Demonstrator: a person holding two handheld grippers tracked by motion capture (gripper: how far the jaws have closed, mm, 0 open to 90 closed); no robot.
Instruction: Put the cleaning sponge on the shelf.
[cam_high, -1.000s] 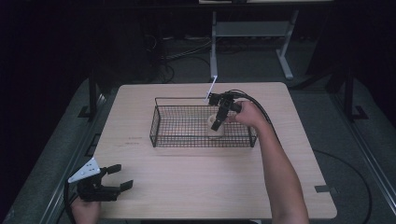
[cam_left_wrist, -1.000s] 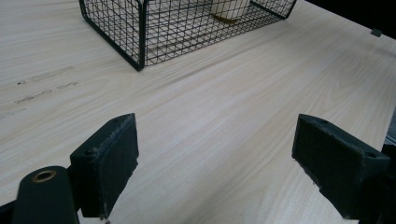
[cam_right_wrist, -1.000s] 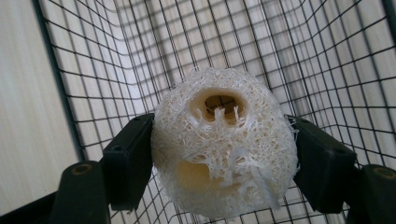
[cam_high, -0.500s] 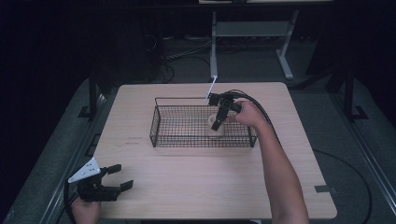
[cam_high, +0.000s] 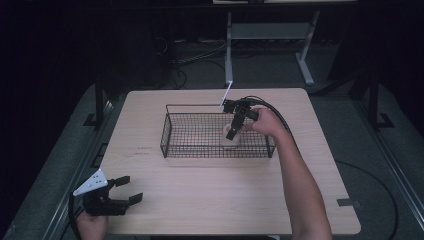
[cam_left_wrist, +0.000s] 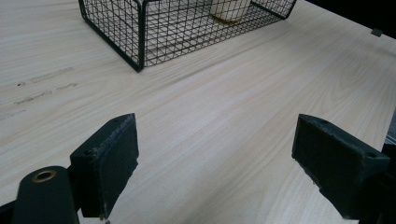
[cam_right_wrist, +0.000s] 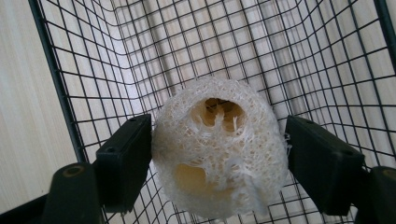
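A black wire basket stands on the middle of the wooden table. Inside its right part sits a pale, round loofah piece, also visible through the mesh in the left gripper view. My right gripper reaches down into the basket from the right. Its two jaws press against both sides of the loofah, which sits low against the mesh floor. My left gripper rests at the table's front left corner, open, with nothing but bare tabletop between its jaws.
A white stick pokes up by the basket's far rim. The basket lies ahead of the left gripper, across open tabletop. A small grey tag lies near the front right edge. Dark floor, cables and a desk frame lie beyond the table.
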